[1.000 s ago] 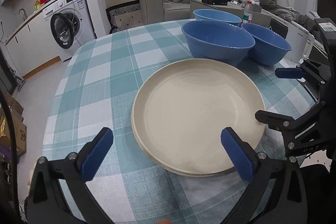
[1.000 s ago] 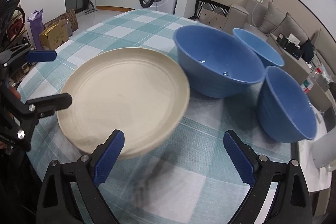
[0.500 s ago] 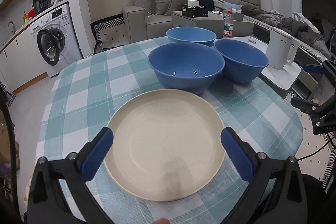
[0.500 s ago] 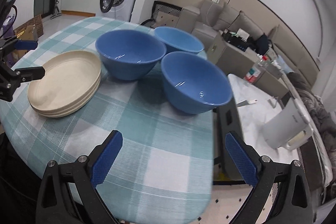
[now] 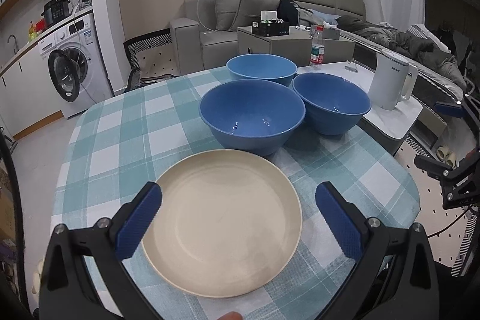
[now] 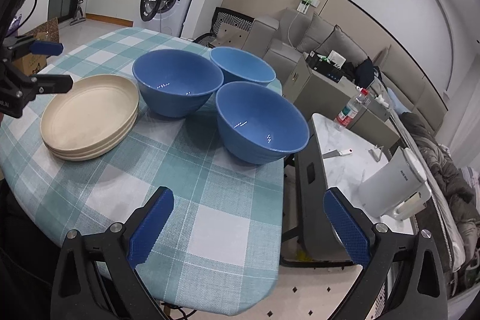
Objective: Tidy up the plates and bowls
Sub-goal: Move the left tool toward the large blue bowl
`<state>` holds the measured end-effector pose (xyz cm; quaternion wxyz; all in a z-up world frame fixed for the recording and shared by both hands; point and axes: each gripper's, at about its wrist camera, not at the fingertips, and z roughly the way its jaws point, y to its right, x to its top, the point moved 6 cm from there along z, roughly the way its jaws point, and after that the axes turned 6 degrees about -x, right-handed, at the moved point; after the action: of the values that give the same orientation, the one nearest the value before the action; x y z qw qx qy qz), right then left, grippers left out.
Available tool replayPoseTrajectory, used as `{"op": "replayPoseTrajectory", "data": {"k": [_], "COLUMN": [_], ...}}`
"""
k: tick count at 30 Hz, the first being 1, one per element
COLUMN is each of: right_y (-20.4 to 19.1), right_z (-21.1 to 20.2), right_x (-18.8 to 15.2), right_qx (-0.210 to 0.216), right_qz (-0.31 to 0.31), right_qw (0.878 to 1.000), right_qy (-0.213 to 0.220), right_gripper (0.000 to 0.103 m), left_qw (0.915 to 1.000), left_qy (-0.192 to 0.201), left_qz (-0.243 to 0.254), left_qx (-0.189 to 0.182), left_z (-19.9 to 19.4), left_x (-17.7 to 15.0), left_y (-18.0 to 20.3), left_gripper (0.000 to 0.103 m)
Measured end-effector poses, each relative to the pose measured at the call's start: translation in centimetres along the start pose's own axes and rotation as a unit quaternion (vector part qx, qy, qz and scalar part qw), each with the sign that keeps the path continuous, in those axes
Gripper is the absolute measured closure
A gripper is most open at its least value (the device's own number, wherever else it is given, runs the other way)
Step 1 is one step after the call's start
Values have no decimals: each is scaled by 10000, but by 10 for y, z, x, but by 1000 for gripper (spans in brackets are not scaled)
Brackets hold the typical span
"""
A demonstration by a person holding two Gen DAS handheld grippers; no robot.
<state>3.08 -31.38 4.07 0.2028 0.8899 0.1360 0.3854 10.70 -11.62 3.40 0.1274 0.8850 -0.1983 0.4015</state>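
Left gripper (image 5: 238, 218): fingers spread wide, nothing clamped; the cream plates show in the gap between them, though neither pad visibly presses the rim
Right gripper (image 6: 248, 225): fingers wide apart and empty, over bare checked cloth near the bench edge
Plate stack (image 6: 90, 116): 3 cream plates piled on one another, well ahead and to the left of the right fingers; in the left wrist view only the top plate (image 5: 222, 221) shows, its near half between the left fingers
Large bowl (image 5: 252, 116): dark blue, upright, empty, just beyond the plates from the left fingers, close beside their far rim; whether it touches them I cannot tell
Second bowl (image 5: 331, 102): dark blue, upright, ahead and right of the left fingers, beside the large bowl; straight ahead of the right fingers, near the bench edge (image 6: 261, 122)
Third bowl (image 5: 261, 69): lighter blue, upright, farthest from both pairs of fingers, behind the other 2
Bench (image 6: 210, 215): covered by a teal and white checked cloth, carrying all 3 bowls and the plates
Kettle (image 5: 390, 83): white, on a marble-topped side table right of the bench, past the right fingers
Bottle (image 5: 317, 53): clear with a red cap, upright on that side table, beyond the bowls
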Motion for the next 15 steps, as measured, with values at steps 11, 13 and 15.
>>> {"op": "replayPoseTrajectory", "data": {"k": [11,13,15], "right_y": [-14,-16,-18], "right_z": [58,66,71], "right_x": [-21,-22,-23], "right_qx": [304,276,289], "right_qz": [86,37,-28], "right_qw": [9987,9986,9986], "right_qy": [-403,-442,-446], "right_gripper": [1,1,1], "left_qw": [9998,9997,9997], "left_qy": [-158,-201,-239], "left_qz": [1,-29,-46], "left_qx": [106,102,85], "left_z": [17,23,28], "left_x": [-3,-3,-3], "left_y": [1,0,1], "left_gripper": [0,0,0]}}
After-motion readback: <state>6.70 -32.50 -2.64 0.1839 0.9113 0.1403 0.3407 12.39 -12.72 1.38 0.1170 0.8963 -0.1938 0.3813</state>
